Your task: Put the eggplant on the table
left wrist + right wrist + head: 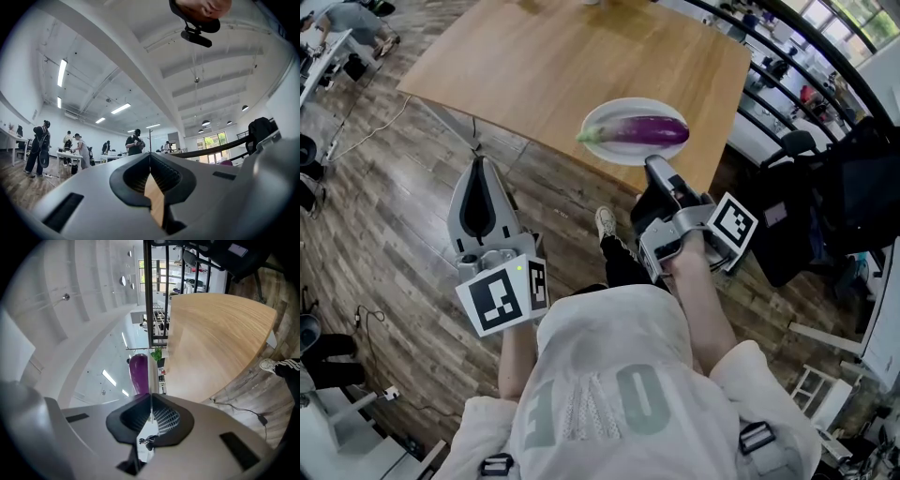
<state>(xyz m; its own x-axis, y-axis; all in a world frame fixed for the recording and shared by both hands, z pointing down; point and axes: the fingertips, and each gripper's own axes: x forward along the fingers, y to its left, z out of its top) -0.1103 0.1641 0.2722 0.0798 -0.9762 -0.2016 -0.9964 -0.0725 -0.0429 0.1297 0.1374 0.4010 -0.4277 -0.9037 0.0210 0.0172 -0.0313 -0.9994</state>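
A purple eggplant (642, 129) with a green stem lies on a white plate (602, 148) at the near corner of the wooden table (544, 66). My right gripper (656, 169) is shut on the plate's near rim. In the right gripper view the plate (152, 373) shows edge-on as a thin white line running into the closed jaws, with the eggplant (138, 373) beside it and the table (211, 343) beyond. Whether the plate rests on the table is not visible. My left gripper (478, 164) is shut and empty over the floor left of the table; its tips (150, 157) meet.
A black chair with dark bags (825, 206) stands right of the table. The person's shoe (607, 223) is on the wood floor under the plate. A railing (806, 75) runs behind the table's right side. Desks and a cable (356, 131) lie far left.
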